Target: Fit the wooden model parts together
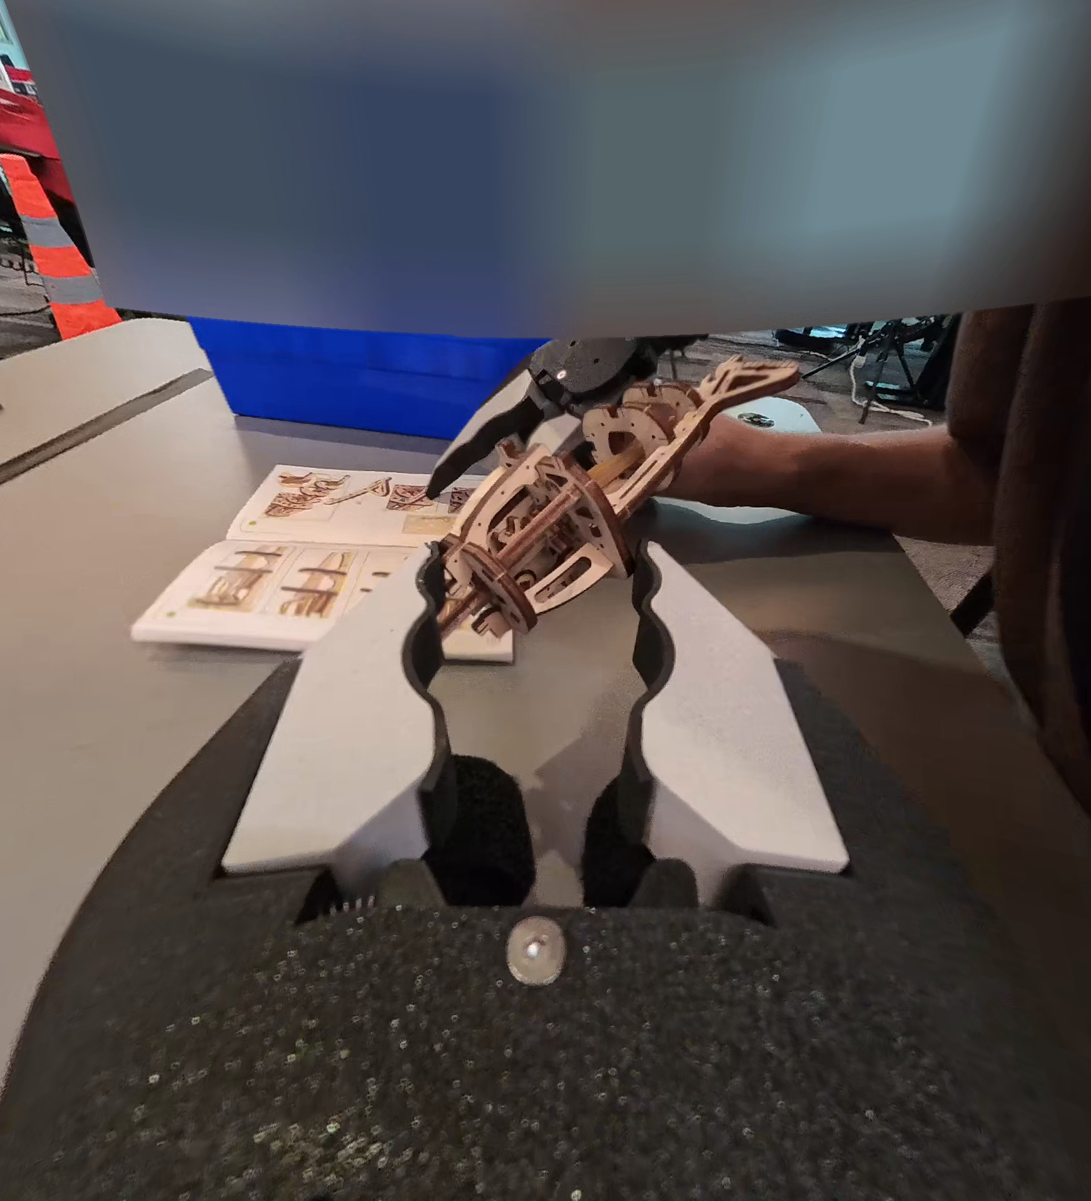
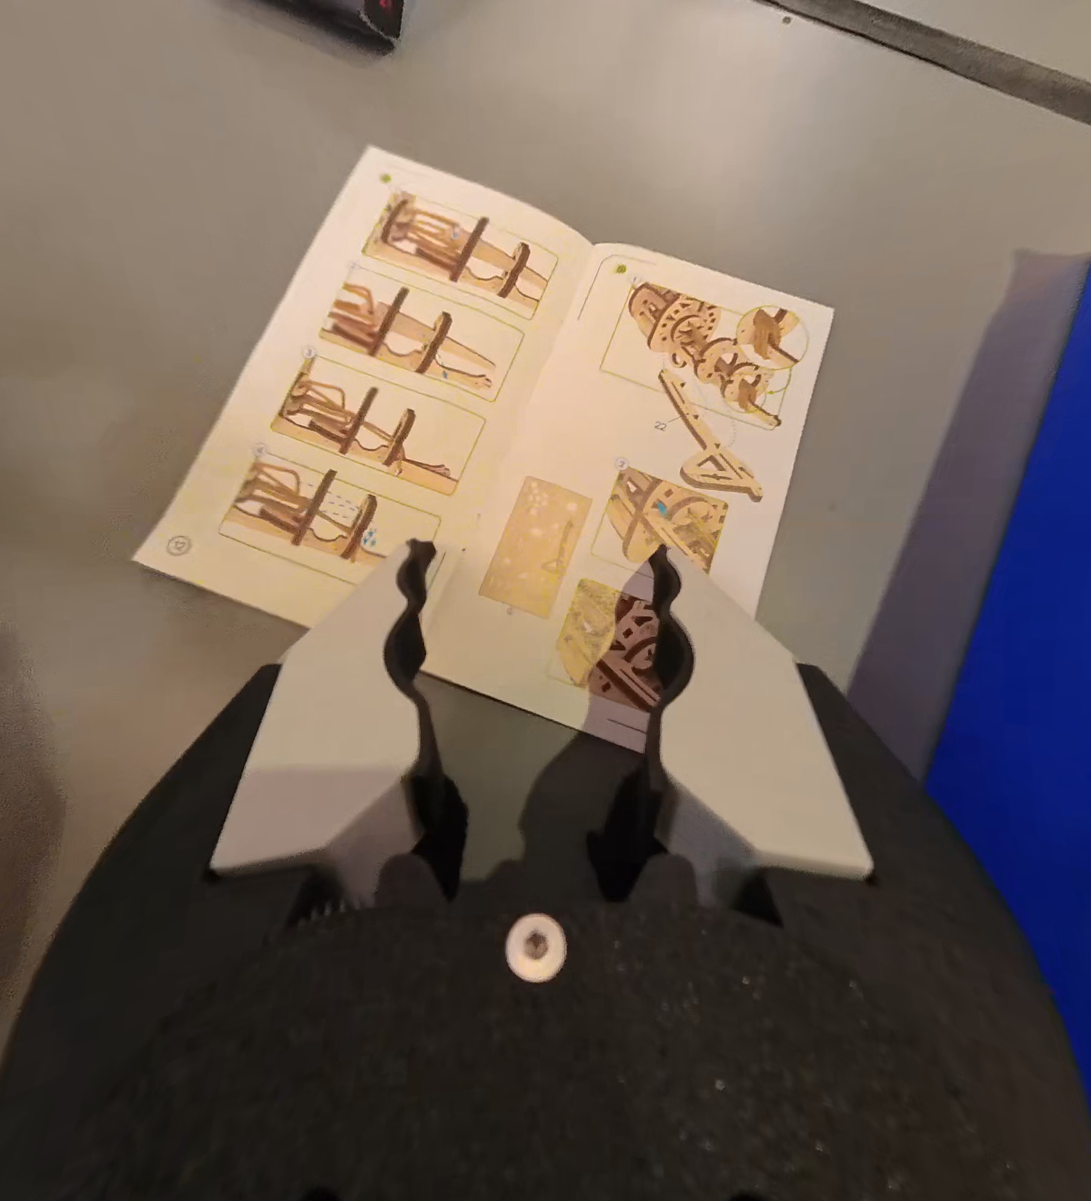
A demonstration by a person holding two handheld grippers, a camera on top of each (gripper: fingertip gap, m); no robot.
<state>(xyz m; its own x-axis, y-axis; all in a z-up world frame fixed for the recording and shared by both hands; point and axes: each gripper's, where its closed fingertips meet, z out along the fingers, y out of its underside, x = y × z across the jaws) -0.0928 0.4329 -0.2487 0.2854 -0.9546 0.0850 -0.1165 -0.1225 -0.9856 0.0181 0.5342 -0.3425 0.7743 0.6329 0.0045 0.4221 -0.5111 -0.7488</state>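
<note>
A wooden model (image 1: pixel 543 539), a long skeleton of discs, ribs and a central rod with a forked tail, is tilted with the tail up to the right. My left gripper (image 1: pixel 536 559) holds its thick middle between the fingertips, above the grey table (image 1: pixel 107 552). My right gripper (image 2: pixel 539 552) is open and empty, hovering over an open instruction booklet (image 2: pixel 530 403). The right gripper also shows in the left wrist view (image 1: pixel 497 442), just behind the model, one finger pointing down at the booklet (image 1: pixel 283 572).
A blue bin (image 1: pixel 348 377) stands at the table's far edge, also in the right wrist view (image 2: pixel 1050 585). A person's forearm (image 1: pixel 822 468) lies along the right. An orange cone (image 1: pixel 55 260) stands on the floor beyond. A dark object (image 2: pixel 348 13) lies beyond the booklet.
</note>
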